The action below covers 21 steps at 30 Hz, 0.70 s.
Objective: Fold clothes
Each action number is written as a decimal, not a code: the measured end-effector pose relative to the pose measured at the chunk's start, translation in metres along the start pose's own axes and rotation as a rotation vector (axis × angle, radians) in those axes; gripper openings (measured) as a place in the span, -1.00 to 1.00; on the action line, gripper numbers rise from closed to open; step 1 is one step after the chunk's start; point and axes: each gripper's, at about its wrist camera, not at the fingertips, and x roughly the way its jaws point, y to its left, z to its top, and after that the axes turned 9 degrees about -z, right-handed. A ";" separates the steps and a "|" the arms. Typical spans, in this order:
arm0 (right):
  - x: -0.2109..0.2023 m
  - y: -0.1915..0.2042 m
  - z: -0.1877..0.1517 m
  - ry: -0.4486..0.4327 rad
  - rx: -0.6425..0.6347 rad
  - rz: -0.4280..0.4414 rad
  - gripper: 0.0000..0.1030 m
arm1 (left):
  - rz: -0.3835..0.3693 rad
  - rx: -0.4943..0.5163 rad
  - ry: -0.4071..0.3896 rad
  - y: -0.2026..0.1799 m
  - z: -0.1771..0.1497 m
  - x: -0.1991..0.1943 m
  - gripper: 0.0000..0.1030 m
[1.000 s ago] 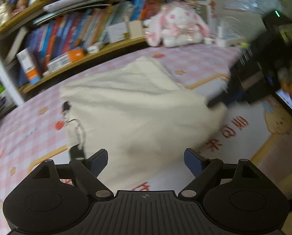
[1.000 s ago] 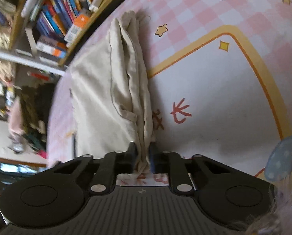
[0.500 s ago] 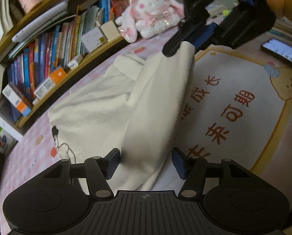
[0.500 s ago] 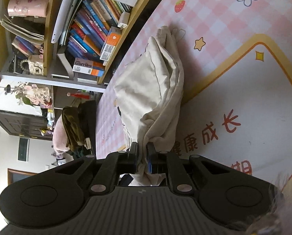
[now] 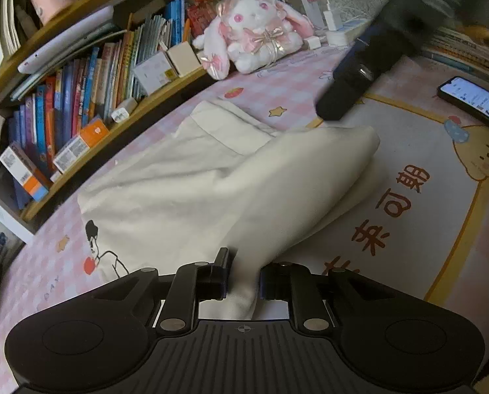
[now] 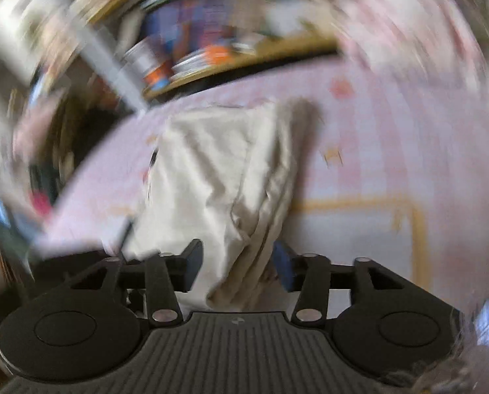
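Observation:
A cream garment (image 5: 211,177) with a small cartoon print lies on the pink checked mat (image 5: 277,92), its right part folded over into a thick roll. My left gripper (image 5: 243,277) is shut on the near end of that fold. My right gripper (image 6: 238,261) is open in its own blurred view, with the cloth (image 6: 224,177) lying loose between the fingers. In the left wrist view the right gripper (image 5: 359,78) shows as a dark blurred shape above the far end of the fold, apart from the cloth.
A wooden bookshelf (image 5: 80,98) full of books runs along the far left. A pink and white plush rabbit (image 5: 254,29) sits at the back. A phone (image 5: 474,101) lies at the right edge. The mat has a yellow-bordered panel (image 5: 441,197) with characters.
My left gripper has closed on the near end of the fold. My right gripper has opened, let go of the cloth and is swinging fast, so its view is blurred.

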 end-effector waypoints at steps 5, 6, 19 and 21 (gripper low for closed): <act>0.003 0.058 -0.010 -0.045 -0.556 0.001 0.60 | -0.025 -0.024 0.000 0.005 0.003 0.000 -0.68; 0.007 0.068 -0.014 -0.047 -0.632 0.002 0.62 | -0.029 -0.030 -0.001 0.006 0.003 0.001 -0.68; 0.057 0.107 -0.051 -0.084 -0.933 -0.130 0.60 | -0.043 -0.059 -0.012 0.009 0.003 -0.002 -0.62; 0.061 0.102 -0.049 -0.079 -0.927 -0.162 0.48 | -0.045 -0.056 -0.012 0.009 0.003 -0.001 -0.60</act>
